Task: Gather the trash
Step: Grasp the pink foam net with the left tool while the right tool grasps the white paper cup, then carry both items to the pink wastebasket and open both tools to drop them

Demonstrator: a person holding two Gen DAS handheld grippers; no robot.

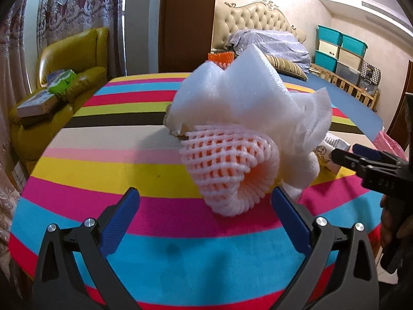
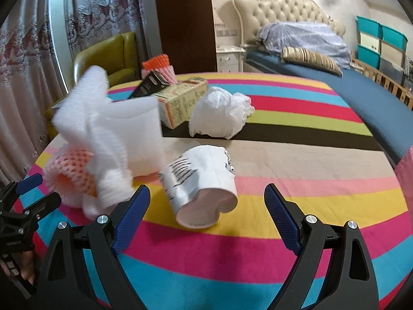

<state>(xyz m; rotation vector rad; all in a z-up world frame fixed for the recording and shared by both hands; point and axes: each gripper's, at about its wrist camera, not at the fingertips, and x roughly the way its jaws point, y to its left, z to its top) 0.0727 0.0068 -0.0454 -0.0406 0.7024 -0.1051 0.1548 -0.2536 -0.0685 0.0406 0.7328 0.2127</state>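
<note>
A pink foam fruit net (image 1: 227,170) lies on the striped table (image 1: 103,168) with white foam sheet (image 1: 232,93) and crumpled tissue (image 1: 312,118) piled behind it. My left gripper (image 1: 205,201) is open, just short of the net. In the right wrist view a crushed white paper cup (image 2: 204,188) lies on its side in front of my open right gripper (image 2: 206,196). The foam pile (image 2: 111,129) and net (image 2: 72,173) lie to the cup's left. A crumpled white plastic bag (image 2: 219,113) and a small carton (image 2: 180,103) lie farther back.
The right gripper shows at the right edge of the left wrist view (image 1: 366,162); the left gripper shows at the left edge of the right wrist view (image 2: 28,196). A yellow-green sofa (image 1: 64,59) stands left of the table and a bed (image 2: 335,85) to the right.
</note>
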